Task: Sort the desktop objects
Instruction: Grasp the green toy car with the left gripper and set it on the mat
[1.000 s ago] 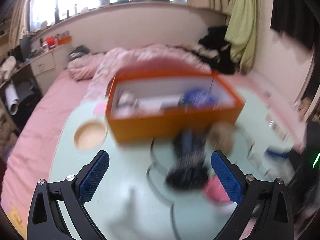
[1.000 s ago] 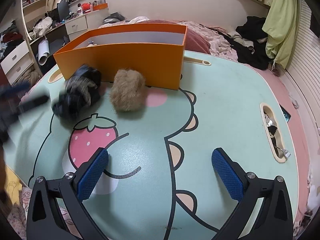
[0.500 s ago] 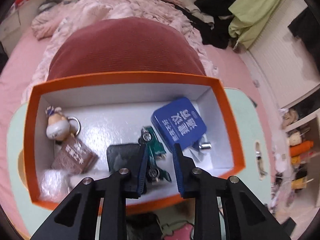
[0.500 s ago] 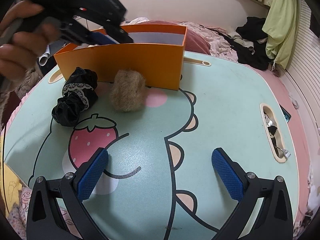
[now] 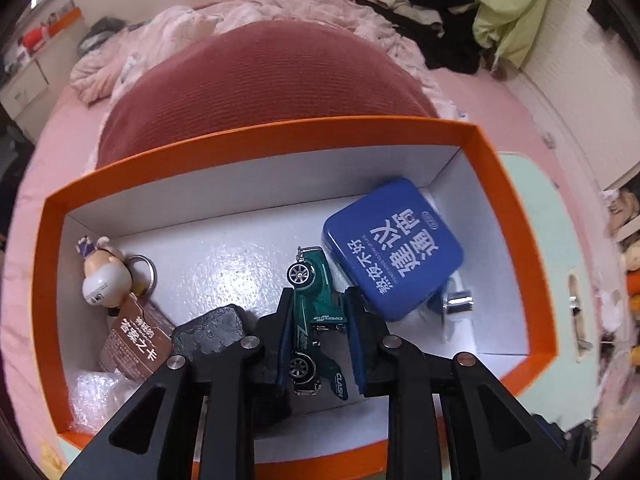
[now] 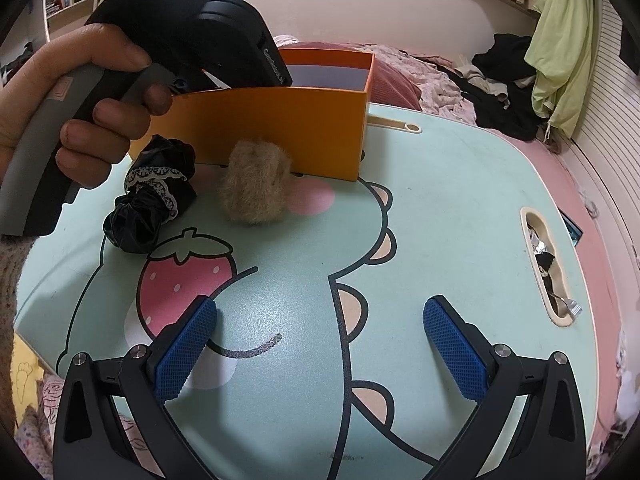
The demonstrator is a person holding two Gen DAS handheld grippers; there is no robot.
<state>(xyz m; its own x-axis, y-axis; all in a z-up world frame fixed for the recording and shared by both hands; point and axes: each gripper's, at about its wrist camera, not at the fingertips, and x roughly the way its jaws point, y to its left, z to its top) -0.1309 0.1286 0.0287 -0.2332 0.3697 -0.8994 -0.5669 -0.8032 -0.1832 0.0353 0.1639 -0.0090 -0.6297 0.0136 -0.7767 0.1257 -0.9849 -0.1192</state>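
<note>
The left gripper (image 5: 320, 340) is reaching into the orange box (image 5: 280, 136), its jaws closing on the green toy car (image 5: 314, 316), which is sitting lengthwise between the pads beside a blue tin (image 5: 392, 244). The right gripper (image 6: 320, 344) is hovering spread wide over the table (image 6: 460, 208); only its view is showing the black scrunchie (image 6: 152, 196) and furry scrunchie (image 6: 254, 188) lying outside the box.

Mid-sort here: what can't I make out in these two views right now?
- Left wrist view: whether the left gripper actually clamps the green toy car; its fingers hide the contact.
- Left wrist view: silver object, partly hidden under the blue tin.
- Right wrist view: contents of the orange box, hidden by its front wall and the left hand.
</note>
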